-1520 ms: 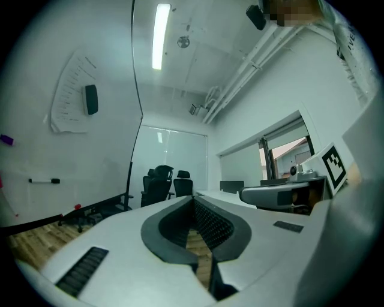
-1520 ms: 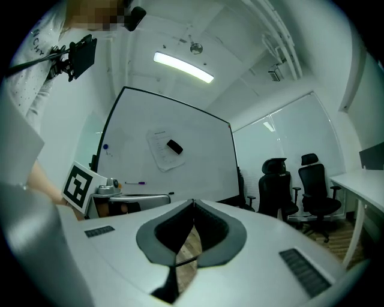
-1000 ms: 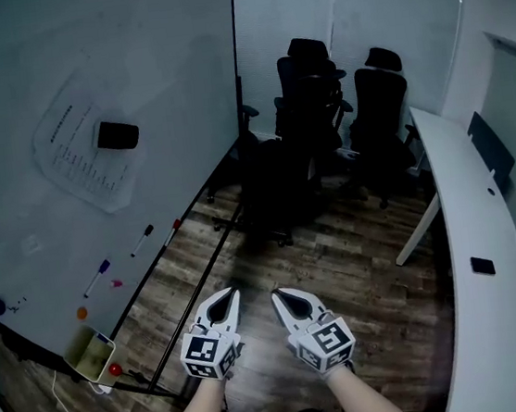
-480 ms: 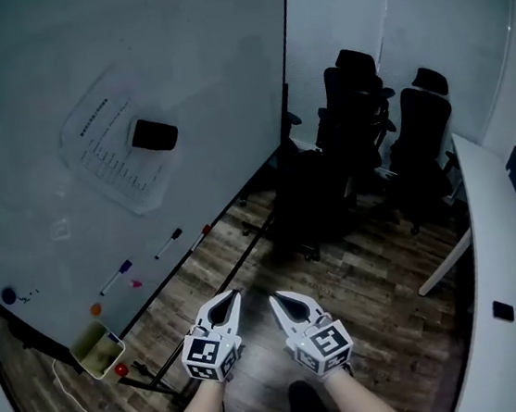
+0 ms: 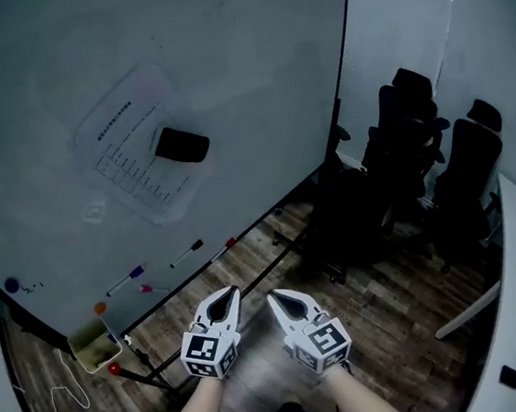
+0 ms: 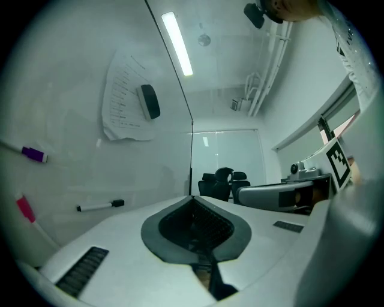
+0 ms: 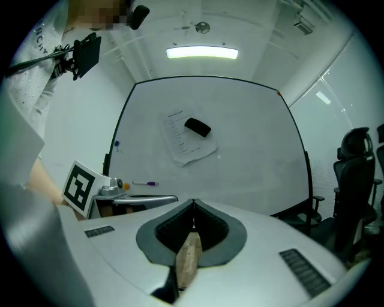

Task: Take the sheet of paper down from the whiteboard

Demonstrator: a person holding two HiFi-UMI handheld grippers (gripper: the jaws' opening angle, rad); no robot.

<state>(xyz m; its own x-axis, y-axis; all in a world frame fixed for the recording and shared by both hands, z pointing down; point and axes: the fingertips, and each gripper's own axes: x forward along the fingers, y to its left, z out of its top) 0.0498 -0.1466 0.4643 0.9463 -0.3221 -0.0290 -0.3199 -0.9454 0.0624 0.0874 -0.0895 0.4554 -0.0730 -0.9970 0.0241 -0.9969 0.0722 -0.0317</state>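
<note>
A: Left gripper (image 5: 223, 298), right gripper (image 5: 281, 298): both w/ jaws pressed together, nothing in them. They're low and near, well apart from the whiteboard (image 5: 251, 71).

B: So close in first. Spread one pair before contact, pinch a free corner, and put the other on the black eraser (image 5: 182, 145) pinning it — prob. magnetic.

A: And the sheet of paper (image 5: 130, 155)?

B: On the board's left part — white, tilted, printed lines, lower edge wavy.

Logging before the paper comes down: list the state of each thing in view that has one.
sheet of paper: up on the whiteboard, tilted, under the eraser
eraser: stuck to the board, on the sheet
left gripper: shut, empty
right gripper: shut, empty
black marker: lying on the board's ledge
</note>
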